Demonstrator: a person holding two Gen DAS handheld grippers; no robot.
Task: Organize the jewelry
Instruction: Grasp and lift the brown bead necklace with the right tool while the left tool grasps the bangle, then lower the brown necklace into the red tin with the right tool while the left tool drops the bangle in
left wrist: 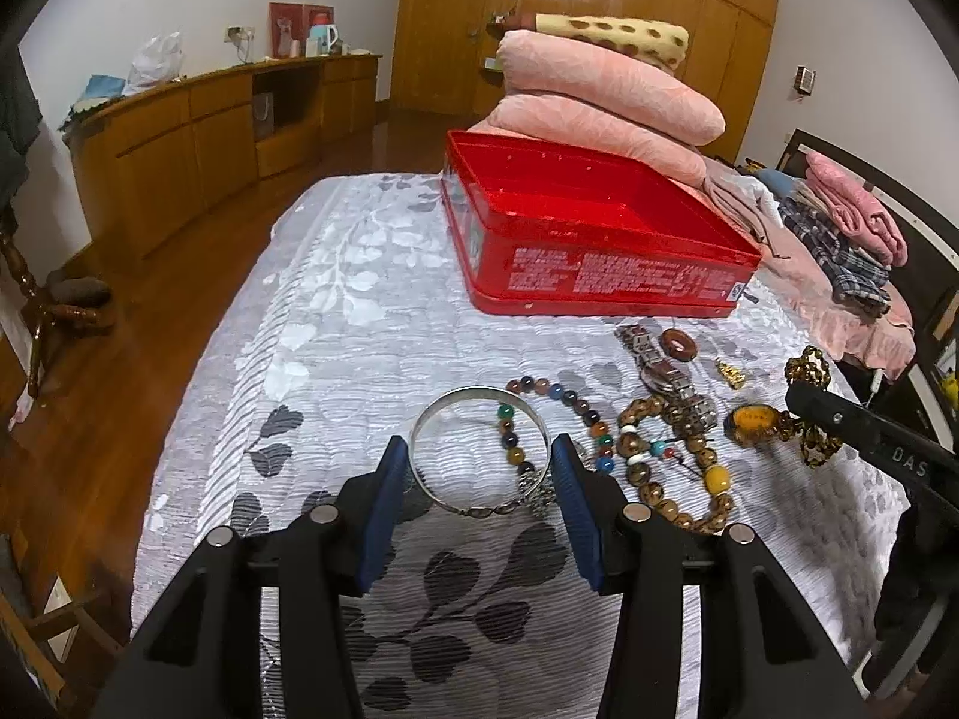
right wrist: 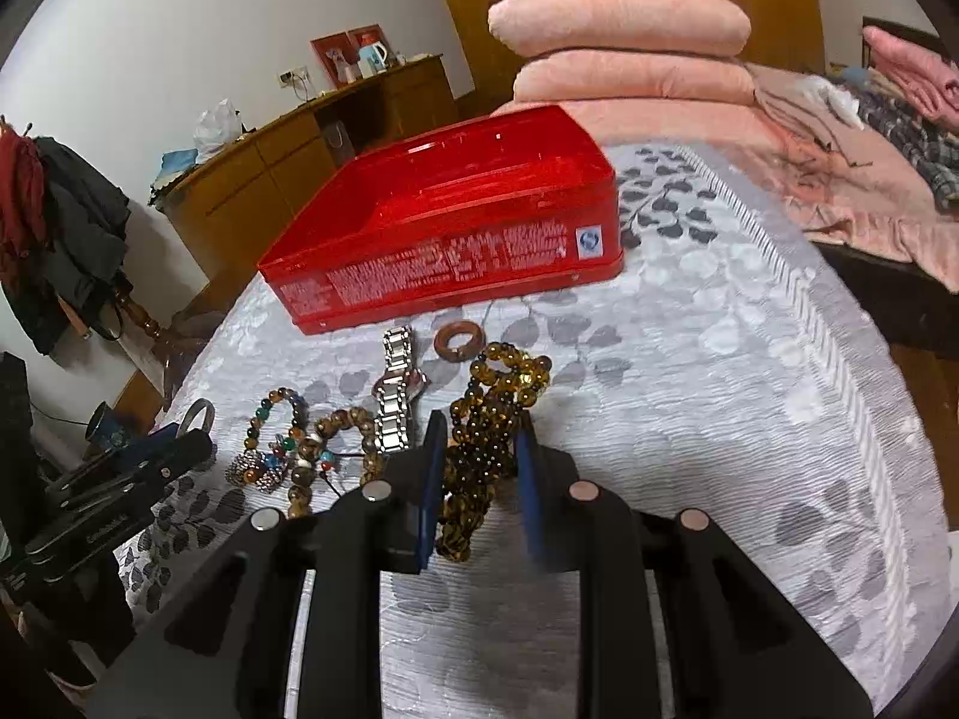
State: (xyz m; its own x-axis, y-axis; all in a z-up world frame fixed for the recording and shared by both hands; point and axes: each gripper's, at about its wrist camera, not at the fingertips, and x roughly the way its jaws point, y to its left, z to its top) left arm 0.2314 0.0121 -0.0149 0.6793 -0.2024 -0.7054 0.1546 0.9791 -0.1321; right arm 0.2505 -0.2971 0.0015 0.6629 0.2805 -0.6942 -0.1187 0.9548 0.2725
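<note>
An open red tin box (left wrist: 593, 227) sits on the bedspread; it also shows in the right wrist view (right wrist: 455, 215). Jewelry lies in front of it. My left gripper (left wrist: 479, 455) is open, its blue pads on either side of a silver bangle (left wrist: 479, 449) that lies on the cloth over a multicoloured bead bracelet (left wrist: 575, 407). My right gripper (right wrist: 479, 437) is open around a long amber bead necklace (right wrist: 491, 413), pads not pressing it. A silver watch (right wrist: 397, 395), a brown ring pendant (right wrist: 457, 343) and a brown bead bracelet (left wrist: 665, 467) lie between.
Stacked pink pillows (left wrist: 605, 96) stand behind the box. Folded clothes (left wrist: 851, 227) lie at the right. The bed edge drops to a wood floor (left wrist: 150, 311) on the left, with a long wooden cabinet (left wrist: 210, 126) beyond. A small gold charm (left wrist: 732, 372) lies near the watch.
</note>
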